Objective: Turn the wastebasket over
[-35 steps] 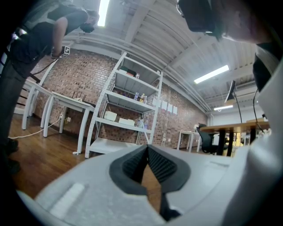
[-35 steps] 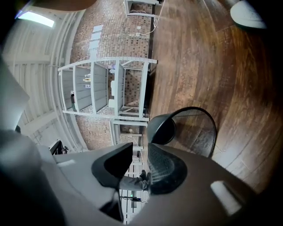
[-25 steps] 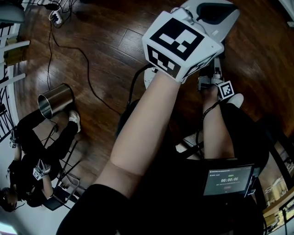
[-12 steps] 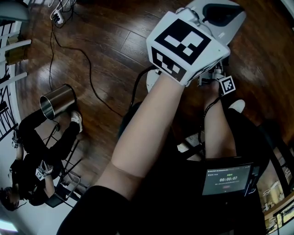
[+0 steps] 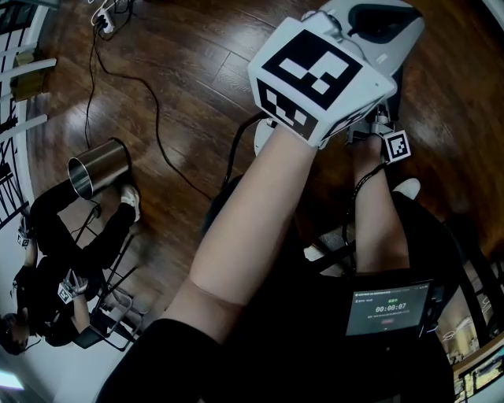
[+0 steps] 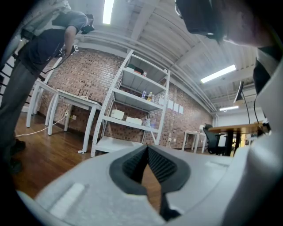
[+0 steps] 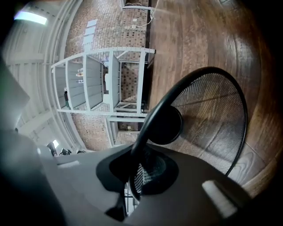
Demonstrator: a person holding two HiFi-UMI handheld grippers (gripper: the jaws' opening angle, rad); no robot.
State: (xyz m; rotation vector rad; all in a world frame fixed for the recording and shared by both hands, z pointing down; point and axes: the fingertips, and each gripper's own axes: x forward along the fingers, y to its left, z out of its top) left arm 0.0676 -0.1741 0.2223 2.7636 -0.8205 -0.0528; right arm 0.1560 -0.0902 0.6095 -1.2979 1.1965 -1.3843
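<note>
The wastebasket (image 7: 208,119) is black wire mesh, and the right gripper view looks into its opening, with its dark round base (image 7: 164,126) behind. My right gripper (image 7: 141,170) has just closed its jaws and is shut on the basket's black rim (image 7: 152,112). In the head view the basket is hidden, and only that gripper's small marker cube (image 5: 398,146) shows past my forearm. My left gripper (image 6: 147,152) is shut with nothing between its pads and points level at the room. In the head view the left gripper (image 5: 370,20) and its large marker cube (image 5: 315,71) fill the top centre.
A steel bin (image 5: 98,167) stands on the wooden floor beside a seated person (image 5: 55,268). A black cable (image 5: 150,110) runs across the boards. A white shelf rack (image 6: 132,110) and tables stand by the brick wall; a person (image 6: 31,75) stands at the left.
In the head view both grippers have drifted a little to the right. The right gripper's marker sits slightly higher and further right than before.
</note>
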